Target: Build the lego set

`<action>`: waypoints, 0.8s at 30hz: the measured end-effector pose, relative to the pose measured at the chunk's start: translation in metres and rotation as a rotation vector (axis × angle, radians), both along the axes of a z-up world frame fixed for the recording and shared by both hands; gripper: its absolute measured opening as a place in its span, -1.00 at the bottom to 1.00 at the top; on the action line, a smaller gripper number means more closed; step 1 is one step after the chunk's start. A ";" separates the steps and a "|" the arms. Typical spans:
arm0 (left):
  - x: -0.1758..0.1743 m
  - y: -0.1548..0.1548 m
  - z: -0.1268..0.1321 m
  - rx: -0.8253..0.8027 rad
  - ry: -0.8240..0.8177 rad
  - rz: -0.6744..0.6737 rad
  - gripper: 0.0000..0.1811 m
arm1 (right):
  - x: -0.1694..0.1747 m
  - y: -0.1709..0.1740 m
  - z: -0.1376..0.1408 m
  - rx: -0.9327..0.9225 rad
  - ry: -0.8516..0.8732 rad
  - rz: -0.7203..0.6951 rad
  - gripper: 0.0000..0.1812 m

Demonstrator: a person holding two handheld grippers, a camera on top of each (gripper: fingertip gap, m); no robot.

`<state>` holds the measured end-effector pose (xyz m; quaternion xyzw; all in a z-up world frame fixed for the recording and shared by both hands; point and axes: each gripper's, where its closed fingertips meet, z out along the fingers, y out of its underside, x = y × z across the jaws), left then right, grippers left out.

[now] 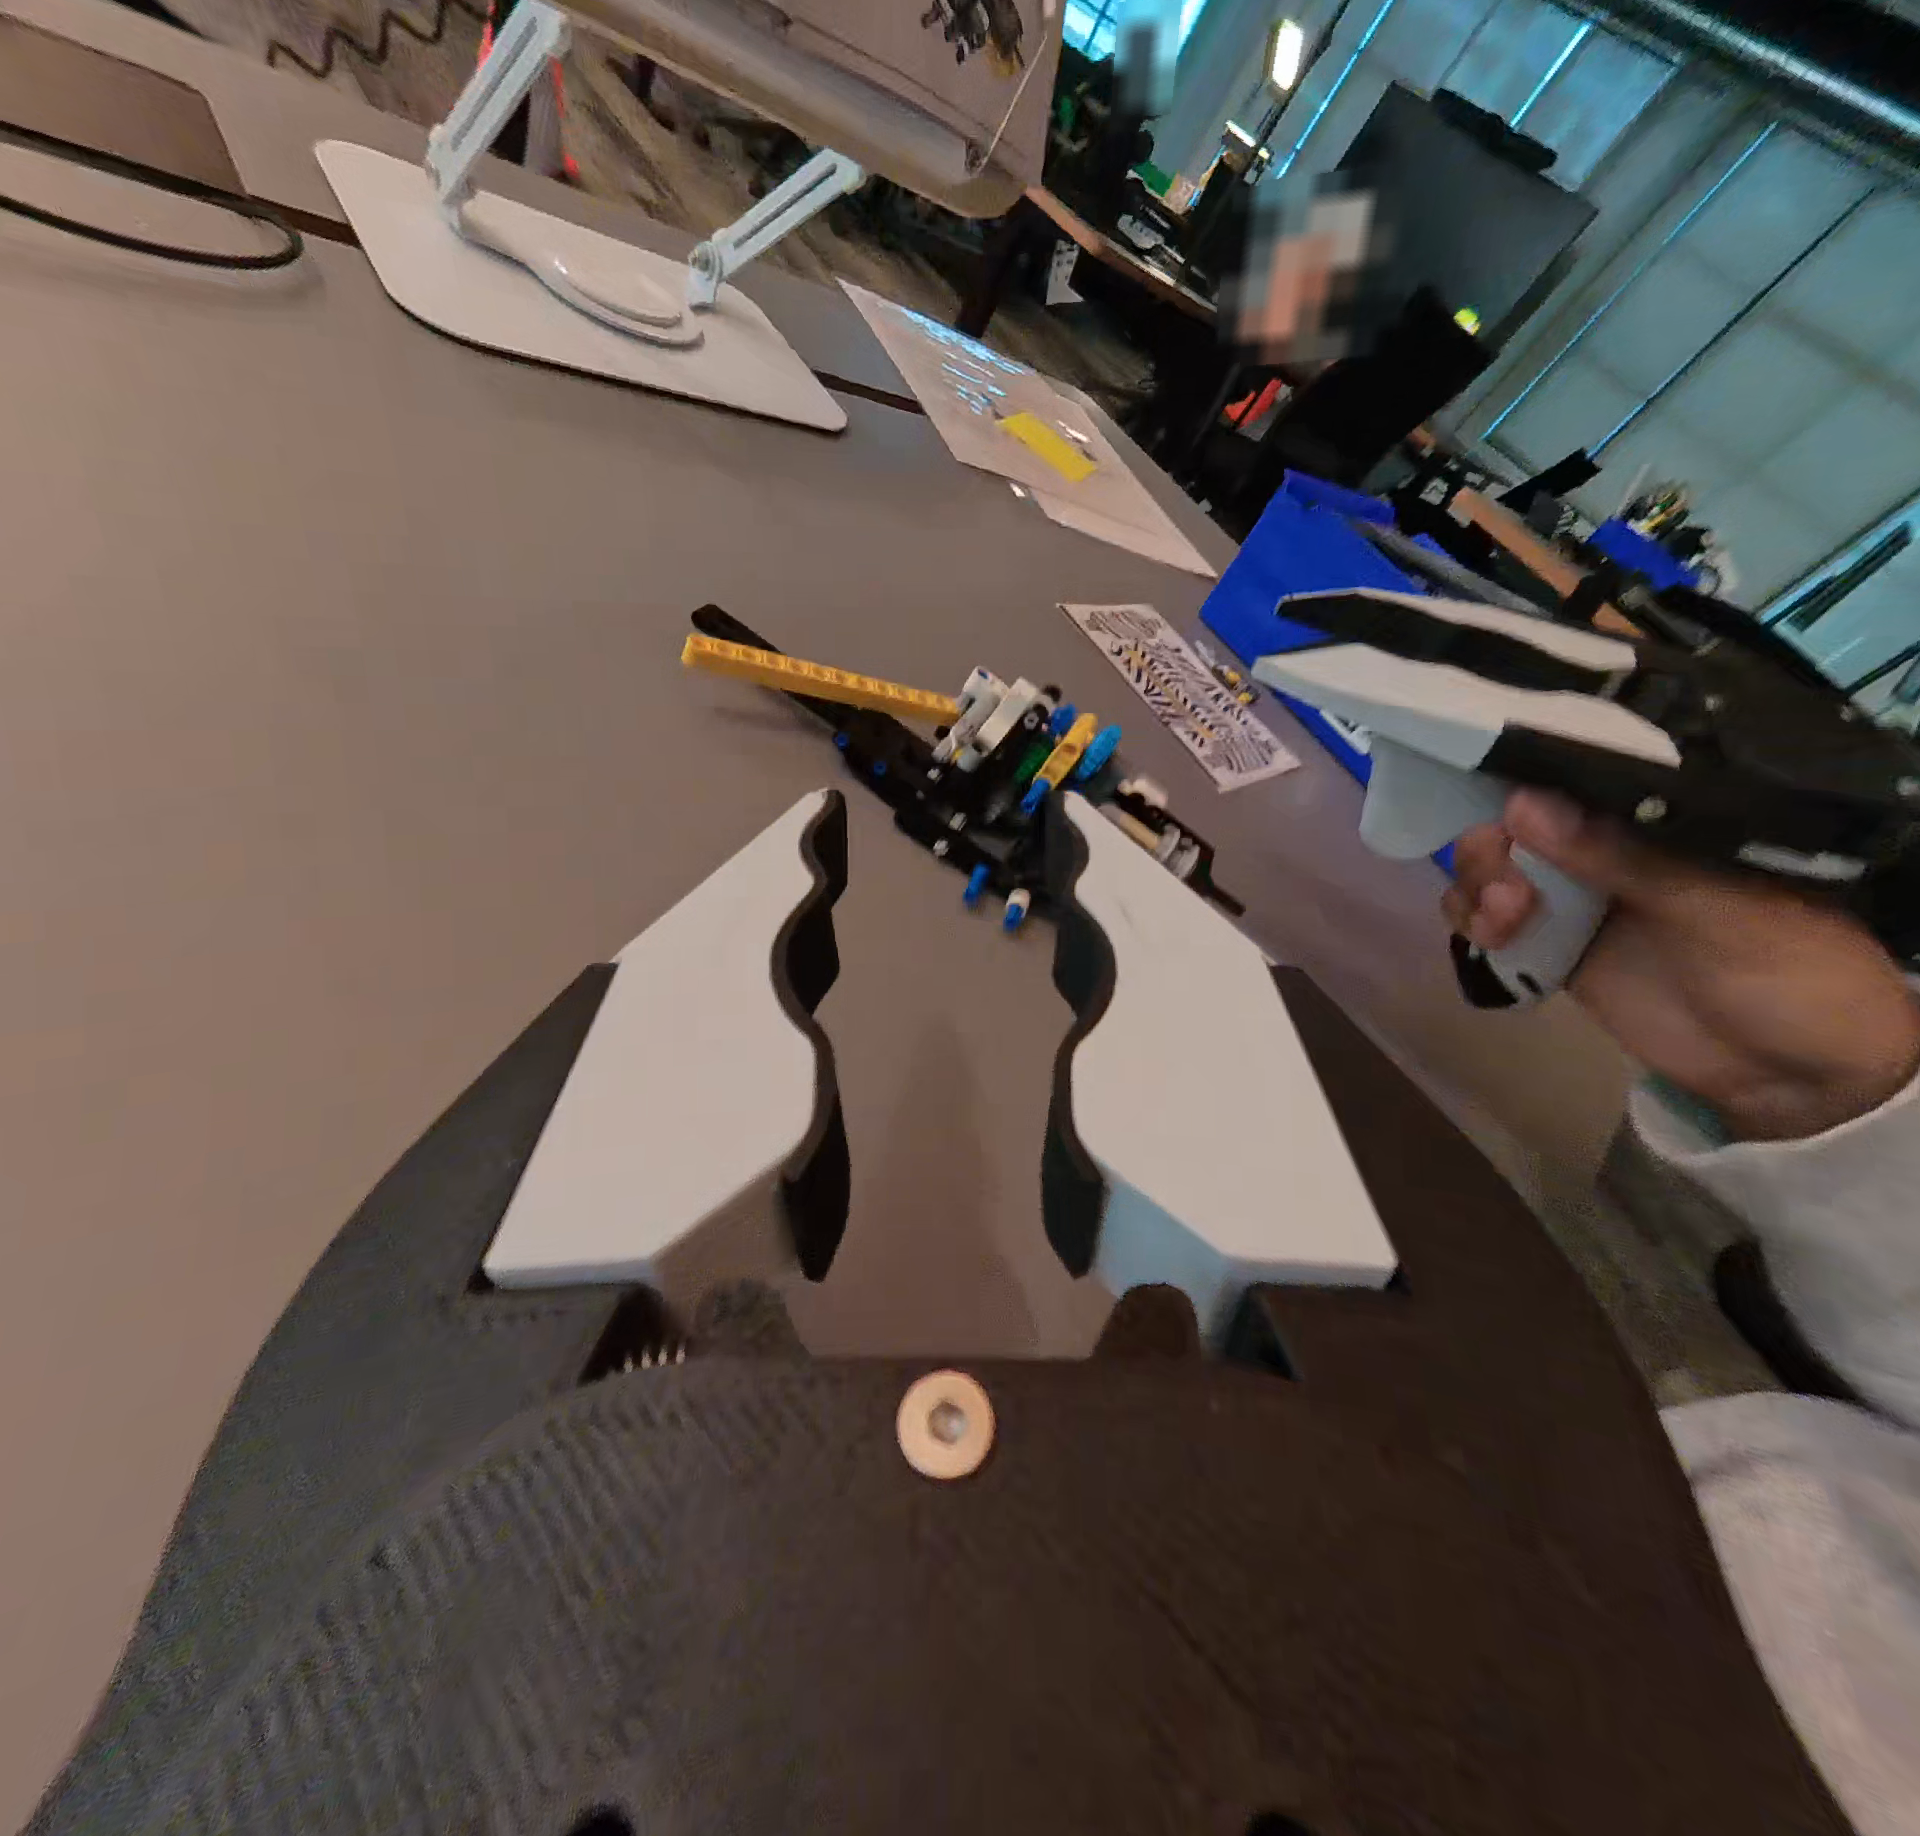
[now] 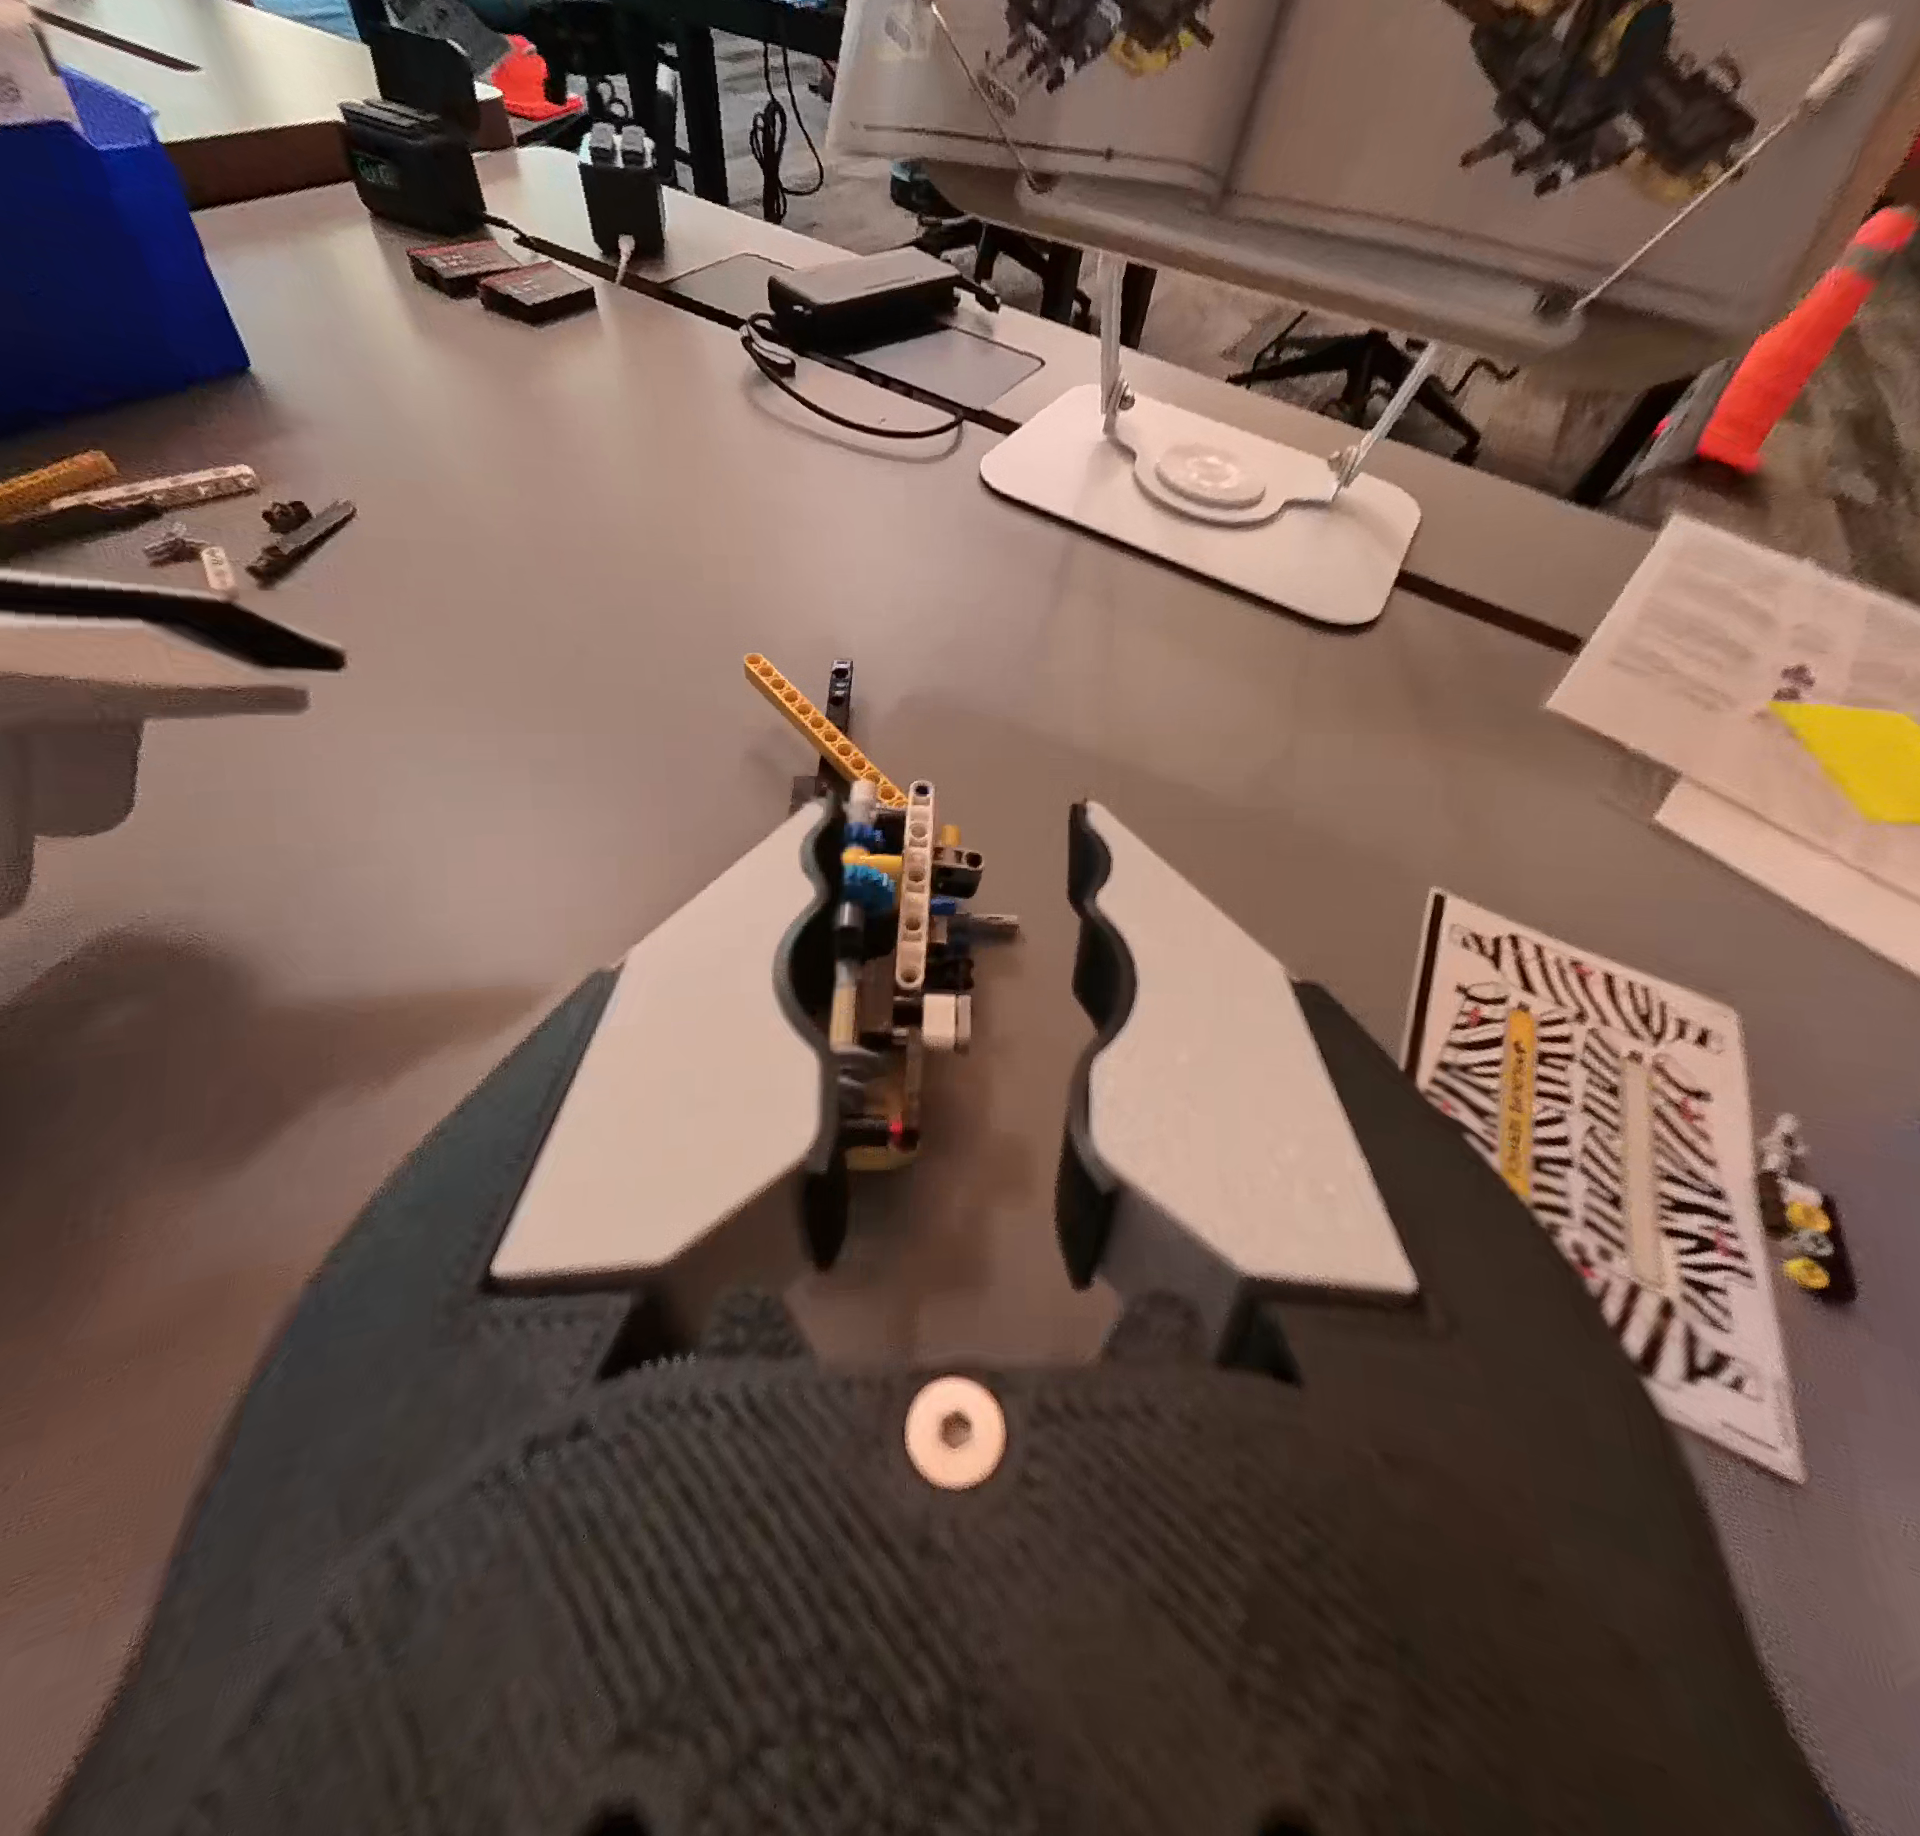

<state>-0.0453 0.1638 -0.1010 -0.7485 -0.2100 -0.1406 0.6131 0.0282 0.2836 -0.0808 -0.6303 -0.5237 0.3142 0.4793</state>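
I see a grey counter (image 2: 582, 643); my fingers (image 1: 665, 1059) are white with black inner edges; the lego model (image 2: 894, 934) mixes black, white, blue and a yellow beam; the sticker sheet (image 2: 1600, 1163) shows black-and-white zebra stripes; the bin (image 2: 94, 259) is blue.

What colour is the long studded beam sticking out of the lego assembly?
Yellow long holed beam; clearest in the left wrist view.

The grey table (image 2: 582, 560) carries the lego assembly (image 2: 904, 945), sticker sheet (image 2: 1600, 1163), stand base (image 2: 1205, 498) and papers (image 2: 1766, 643).
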 end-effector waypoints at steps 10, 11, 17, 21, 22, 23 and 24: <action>-0.032 -0.034 0.017 0.151 -0.100 0.052 -0.72 | -0.017 -0.016 -0.040 0.056 -0.230 -0.040 -0.48; -0.033 -0.034 0.017 0.153 -0.120 0.039 -0.72 | -0.019 -0.016 -0.044 0.067 -0.256 -0.044 -0.48; -0.027 -0.029 0.007 0.104 -0.142 -0.005 -0.68 | -0.024 -0.015 -0.067 0.077 -0.399 -0.029 -0.45; -0.024 -0.027 0.005 0.092 -0.121 -0.007 -0.69 | -0.025 -0.016 -0.072 0.001 -0.421 0.032 -0.52; -0.023 -0.026 0.004 0.086 -0.123 -0.010 -0.69 | -0.025 -0.015 -0.073 -0.018 -0.425 0.045 -0.51; -0.022 -0.025 0.002 0.080 -0.127 -0.013 -0.69 | -0.024 -0.013 -0.073 -0.035 -0.428 0.055 -0.49; -0.021 -0.024 0.000 0.074 -0.130 -0.017 -0.69 | -0.024 -0.010 -0.072 -0.050 -0.429 0.060 -0.48</action>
